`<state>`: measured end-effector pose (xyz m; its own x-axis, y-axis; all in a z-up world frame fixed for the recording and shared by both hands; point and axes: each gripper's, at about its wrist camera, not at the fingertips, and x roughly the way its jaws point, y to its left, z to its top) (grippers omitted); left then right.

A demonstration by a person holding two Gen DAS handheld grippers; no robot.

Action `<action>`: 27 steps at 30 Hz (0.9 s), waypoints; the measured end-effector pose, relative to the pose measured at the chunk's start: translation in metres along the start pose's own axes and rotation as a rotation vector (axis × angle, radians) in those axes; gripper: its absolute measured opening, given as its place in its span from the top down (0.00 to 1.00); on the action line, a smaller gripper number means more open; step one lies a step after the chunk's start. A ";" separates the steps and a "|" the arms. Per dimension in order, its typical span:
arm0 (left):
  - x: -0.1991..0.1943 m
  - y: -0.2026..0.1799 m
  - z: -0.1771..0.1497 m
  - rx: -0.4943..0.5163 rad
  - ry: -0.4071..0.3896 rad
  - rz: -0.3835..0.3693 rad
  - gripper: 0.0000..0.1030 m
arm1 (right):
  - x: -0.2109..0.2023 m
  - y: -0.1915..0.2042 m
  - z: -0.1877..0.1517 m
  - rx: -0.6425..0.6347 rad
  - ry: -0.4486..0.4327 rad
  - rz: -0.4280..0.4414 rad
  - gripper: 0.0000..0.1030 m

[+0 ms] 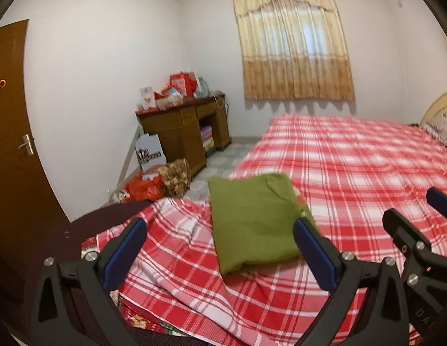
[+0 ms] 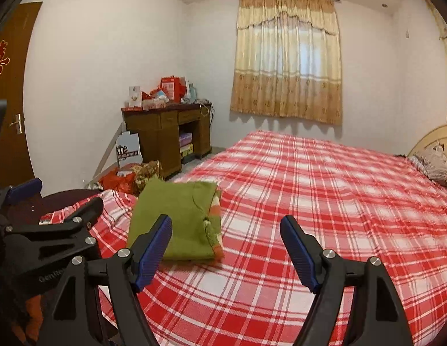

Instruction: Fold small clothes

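A small green garment (image 1: pixel 252 219) lies folded into a neat rectangle on the red and white plaid bed sheet (image 1: pixel 353 167), near the bed's left corner. It also shows in the right wrist view (image 2: pixel 177 219), with an orange and white patterned edge on its right side. My left gripper (image 1: pixel 220 230) is open and empty, held above and just in front of the garment. My right gripper (image 2: pixel 226 230) is open and empty, to the right of the garment. The right gripper also appears at the right edge of the left wrist view (image 1: pixel 410 210).
A brown wooden desk (image 1: pixel 183 127) piled with red boxes stands against the far wall by the curtained window (image 1: pixel 292 49). Bags and a white box (image 1: pixel 150 152) lie on the floor beside it. A brown door (image 1: pixel 13 132) is at left. A pillow (image 2: pixel 433 161) lies at the headboard.
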<state>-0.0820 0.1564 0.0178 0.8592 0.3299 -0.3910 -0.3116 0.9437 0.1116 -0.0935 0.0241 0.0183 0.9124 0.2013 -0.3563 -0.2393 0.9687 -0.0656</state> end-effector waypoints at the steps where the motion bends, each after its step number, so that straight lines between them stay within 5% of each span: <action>1: -0.004 0.001 0.002 -0.004 -0.015 0.004 0.00 | -0.003 0.000 0.003 -0.003 -0.011 0.002 0.24; 11: -0.030 0.013 0.019 -0.023 -0.143 0.040 0.00 | -0.033 0.006 0.054 0.036 -0.155 0.055 0.16; 27: -0.027 0.018 0.016 -0.062 -0.117 0.034 0.00 | -0.042 0.003 0.042 0.085 -0.205 0.023 0.15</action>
<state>-0.1046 0.1649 0.0452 0.8881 0.3661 -0.2778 -0.3630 0.9296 0.0645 -0.1188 0.0245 0.0724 0.9577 0.2399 -0.1589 -0.2394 0.9707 0.0226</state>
